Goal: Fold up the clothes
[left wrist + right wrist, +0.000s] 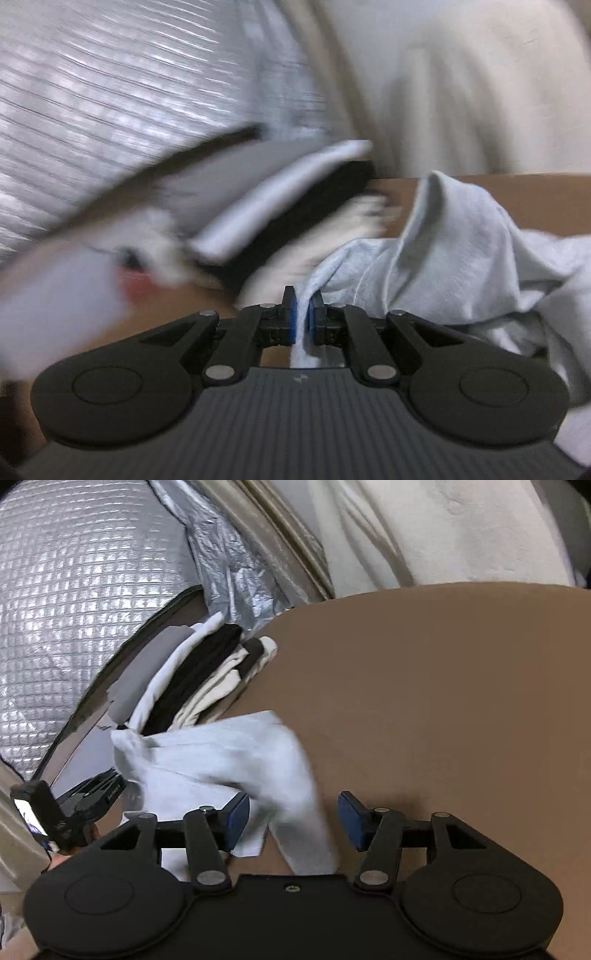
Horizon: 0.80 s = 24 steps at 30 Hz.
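A pale blue-white garment (461, 251) lies crumpled on the brown table (535, 199). My left gripper (303, 317) is shut on a fold of it, and the cloth runs between the blue pads. In the right wrist view the same garment (221, 753) hangs bunched over the table (424, 686). A strip of it droops between the fingers of my right gripper (293, 819). That gripper is open, its blue pads (238, 814) not pressing the cloth. The left gripper (107, 790) shows at the garment's left end.
A stack of folded clothes (207, 672) in white, black, cream and grey sits at the table's far left edge, blurred in the left wrist view (277, 206). Silver quilted foil (74, 590) and a white drape (443, 528) stand behind the table.
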{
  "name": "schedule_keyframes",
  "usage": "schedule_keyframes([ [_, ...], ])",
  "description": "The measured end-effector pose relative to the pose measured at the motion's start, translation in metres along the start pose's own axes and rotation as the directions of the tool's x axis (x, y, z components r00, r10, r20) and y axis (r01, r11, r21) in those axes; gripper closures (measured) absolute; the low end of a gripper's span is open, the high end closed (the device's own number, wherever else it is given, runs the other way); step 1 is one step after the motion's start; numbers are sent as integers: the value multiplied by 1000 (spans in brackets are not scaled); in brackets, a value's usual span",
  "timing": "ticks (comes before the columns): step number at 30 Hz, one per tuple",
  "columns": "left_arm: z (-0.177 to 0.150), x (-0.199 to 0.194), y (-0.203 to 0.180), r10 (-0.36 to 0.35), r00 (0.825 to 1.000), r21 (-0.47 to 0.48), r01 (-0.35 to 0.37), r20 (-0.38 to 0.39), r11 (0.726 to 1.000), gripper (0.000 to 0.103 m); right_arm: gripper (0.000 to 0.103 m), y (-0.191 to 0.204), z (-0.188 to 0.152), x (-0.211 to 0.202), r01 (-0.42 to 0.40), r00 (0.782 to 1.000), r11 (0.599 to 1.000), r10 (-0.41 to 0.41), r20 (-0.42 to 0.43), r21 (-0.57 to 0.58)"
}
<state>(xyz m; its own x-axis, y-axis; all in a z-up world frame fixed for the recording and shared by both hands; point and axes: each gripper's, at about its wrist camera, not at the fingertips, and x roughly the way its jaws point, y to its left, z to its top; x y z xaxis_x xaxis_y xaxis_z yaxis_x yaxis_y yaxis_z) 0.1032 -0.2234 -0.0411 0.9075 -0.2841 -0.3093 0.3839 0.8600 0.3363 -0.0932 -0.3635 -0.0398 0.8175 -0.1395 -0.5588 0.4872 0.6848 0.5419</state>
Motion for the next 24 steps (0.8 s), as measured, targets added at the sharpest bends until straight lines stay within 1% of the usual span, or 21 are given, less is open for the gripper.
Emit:
schedule_keyframes([
  [1, -2, 4, 4, 58, 998, -2, -58, 4, 998, 97, 44, -3, 0, 1, 7, 1000, 1000, -7, -5, 12],
  [3, 2, 11, 25, 63, 997, -96, -67, -37, 993, 97, 44, -9, -1, 4, 28, 999, 999, -27, -18, 27],
  [5, 3, 22, 46, 36, 994, -174, -53, -102, 983, 97, 44, -10, -2, 7, 37, 999, 999, -36, -30, 26],
  [6, 0, 32, 50, 2, 987, -171, -30, -159, 985, 96, 44, -10, -3, 8, 33, 999, 999, -32, -35, 23],
  [7, -2, 42, 54, -31, 976, -169, -6, -216, 986, 96, 44, -8, -4, 12, 22, 999, 1000, -22, -42, 18],
  [8, -5, 52, 59, -64, 960, -170, 17, -271, 985, 96, 44, -6, -5, 15, 12, 999, 1000, -11, -50, 13],
  [10, -15, 68, 69, -153, 924, -239, 69, -352, 969, 96, 43, 1, -10, 25, -16, 997, 1000, 16, -81, -6],
  [11, -18, 70, 73, -181, 915, -280, 78, -362, 957, 96, 42, 5, -14, 32, -28, 995, 999, 26, -100, -15],
  [12, -19, 73, 77, -209, 909, -310, 94, -362, 946, 96, 38, 9, -19, 41, -36, 992, 999, 33, -120, -25],
  [13, -18, 73, 79, -231, 906, -322, 114, -355, 940, 95, 32, 14, -24, 50, -43, 990, 998, 37, -139, -39],
  [14, -16, 72, 80, -247, 906, -334, 128, -344, 934, 95, 29, 20, -29, 59, -53, 988, 997, 44, -145, -58],
  [15, -15, 72, 81, -263, 905, -346, 142, -333, 927, 90, 21, 26, -35, 66, -70, 989, 994, 58, -138, -83],
  [16, -14, 72, 83, -279, 905, -358, 157, -322, 921, 80, 15, 32, -42, 74, -87, 988, 990, 72, -133, -113],
  [17, -12, 72, 84, -294, 904, -369, 171, -310, 914, 74, 14, 39, -48, 83, -93, 987, 984, 71, -144, -150],
  [18, -12, 68, 84, -292, 910, -362, 177, -296, 915, 64, 13, 46, -54, 94, -84, 985, 977, 52, -166, -197],
  [19, -10, 66, 81, -284, 916, -345, 179, -283, 921, 60, 13, 53, -60, 106, -77, 982, 967, 31, -187, -244],
  [20, -9, 64, 76, -284, 918, -319, 191, -278, 928, 58, 12, 59, -67, 118, -59, 979, 955, -1, -203, -290],
  [21, -7, 63, 71, -285, 919, -293, 203, -272, 934, 52, 12, 61, -74, 131, -27, 979, 945, -41, -202, -325],
  [22, -8, 64, 69, -303, 917, -273, 232, -258, 934, 43, 9, 60, -80, 141, 2, 980, 939, -70, -185, -343],
  [23, -8, 65, 67, -322, 915, -253, 261, -244, 932, 39, 5, 59, -86, 149, 19, 985, 934, -79, -154, -358],
  [24, -9, 66, 65, -341, 911, -231, 289, -231, 929, 35, 3, 60, -88, 150, 18, 992, 931, -62, -108, -365],
])
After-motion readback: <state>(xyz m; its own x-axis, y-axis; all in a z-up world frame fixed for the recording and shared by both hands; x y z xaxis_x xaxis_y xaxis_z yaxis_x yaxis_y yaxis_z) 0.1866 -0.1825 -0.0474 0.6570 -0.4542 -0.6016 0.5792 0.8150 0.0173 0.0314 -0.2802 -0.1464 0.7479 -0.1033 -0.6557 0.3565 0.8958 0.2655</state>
